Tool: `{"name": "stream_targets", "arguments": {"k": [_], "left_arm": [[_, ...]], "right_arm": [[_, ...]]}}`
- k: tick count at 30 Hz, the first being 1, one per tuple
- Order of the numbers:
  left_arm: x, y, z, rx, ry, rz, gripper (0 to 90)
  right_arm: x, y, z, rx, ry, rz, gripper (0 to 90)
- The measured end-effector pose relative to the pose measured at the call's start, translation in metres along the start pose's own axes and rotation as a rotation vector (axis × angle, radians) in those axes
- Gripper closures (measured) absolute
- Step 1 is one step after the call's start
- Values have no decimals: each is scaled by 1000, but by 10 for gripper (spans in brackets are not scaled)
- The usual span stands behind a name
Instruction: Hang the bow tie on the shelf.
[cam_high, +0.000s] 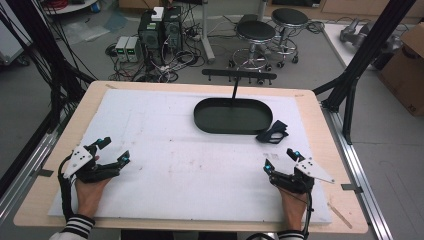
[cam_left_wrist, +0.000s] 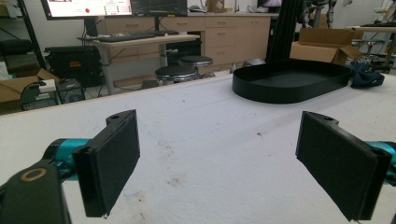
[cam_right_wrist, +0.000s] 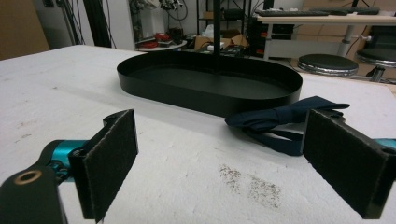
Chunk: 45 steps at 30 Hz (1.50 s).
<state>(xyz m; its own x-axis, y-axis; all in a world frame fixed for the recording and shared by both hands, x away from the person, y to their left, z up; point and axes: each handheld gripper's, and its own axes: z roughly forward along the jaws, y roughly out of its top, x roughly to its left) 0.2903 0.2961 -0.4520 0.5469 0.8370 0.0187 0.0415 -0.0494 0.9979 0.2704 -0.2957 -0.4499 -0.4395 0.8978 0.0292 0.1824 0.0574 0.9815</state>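
Because nothing was yet picked up, the left gripper (cam_high: 111, 151) and right gripper (cam_high: 281, 160) rested unclenched, jaws wide, while the dark navy folded fabric bow tie (cam_high: 272, 133) lay at the black oval metal tray's (cam_high: 204, 121) four o'clock, touching its rim, nearest the right gripper.

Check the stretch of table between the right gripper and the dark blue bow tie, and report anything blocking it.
Nothing visible blocks it. The right gripper is open, and only bare white table cover lies between it and the bow tie, which rests beside the black tray.
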Motion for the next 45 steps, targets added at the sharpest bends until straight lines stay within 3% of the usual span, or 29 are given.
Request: {"name": "stream_targets", "arguments": {"k": [17, 27, 34, 39, 45], "left_arm": [[-1, 0, 0, -1, -1, 4, 139], [-1, 0, 0, -3, 0, 4, 138], [0, 0, 0, -3, -1, 4, 138], [0, 0, 0, -3, -4, 6, 137], [0, 0, 0, -3, -3, 2, 136]], "right_arm": [[0, 0, 0, 0, -1, 0, 101], [2, 0, 0, 7, 0, -19, 100], [5, 0, 1, 7, 2, -59, 101], [2, 1, 1, 16, -4, -29, 100], [-3, 10, -1, 45, -13, -36, 101]]}}
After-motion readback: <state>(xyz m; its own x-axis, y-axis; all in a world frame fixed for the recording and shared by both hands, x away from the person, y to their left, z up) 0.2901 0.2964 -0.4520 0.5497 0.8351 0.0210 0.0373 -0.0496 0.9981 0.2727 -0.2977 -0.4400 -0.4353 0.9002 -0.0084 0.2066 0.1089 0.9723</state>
